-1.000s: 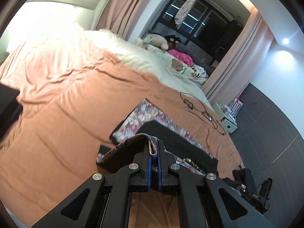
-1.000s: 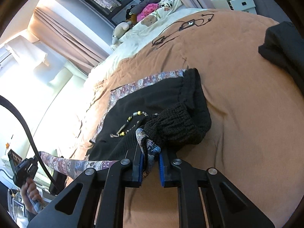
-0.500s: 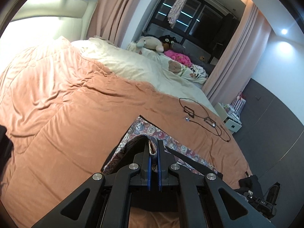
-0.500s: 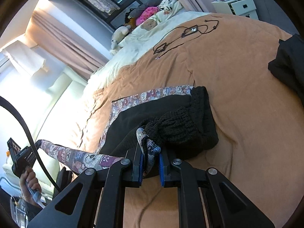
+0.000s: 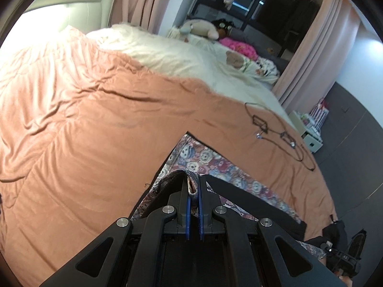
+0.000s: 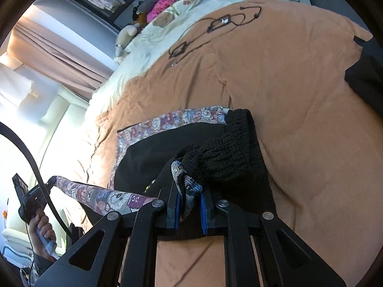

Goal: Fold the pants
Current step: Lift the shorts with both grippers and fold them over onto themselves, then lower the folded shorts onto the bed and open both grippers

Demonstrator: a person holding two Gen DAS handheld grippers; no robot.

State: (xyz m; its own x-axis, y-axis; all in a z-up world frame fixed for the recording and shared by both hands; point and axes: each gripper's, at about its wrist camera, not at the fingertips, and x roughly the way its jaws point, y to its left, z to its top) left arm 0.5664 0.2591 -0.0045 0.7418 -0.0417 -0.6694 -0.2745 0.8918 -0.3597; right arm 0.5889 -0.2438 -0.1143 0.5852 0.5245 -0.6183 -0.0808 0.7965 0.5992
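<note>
Black pants (image 6: 167, 148) with a floral patterned band (image 5: 215, 157) lie on the orange bed cover (image 5: 83, 124). My left gripper (image 5: 193, 186) is shut on a fold of the patterned hem, held just above the cloth on the bed. My right gripper (image 6: 189, 196) is shut on a bunch of patterned cloth beside the black elastic waistband (image 6: 229, 153). In the right wrist view a strip of the pants (image 6: 95, 193) stretches left to the other gripper (image 6: 31, 198), held by a hand (image 6: 40, 232).
A black cable with small boxes (image 5: 275, 129) lies on the cover to the right. Pillows and plush toys (image 5: 203, 27) sit at the bed's head. A dark garment (image 6: 366, 76) lies at the right edge. A white nightstand (image 5: 308, 134) stands beside the bed.
Both grippers have carried the held cloth across the bed, over the lower layer of the pants. The patterned band's corner now lies just ahead of the left gripper. Both grips are unchanged.
</note>
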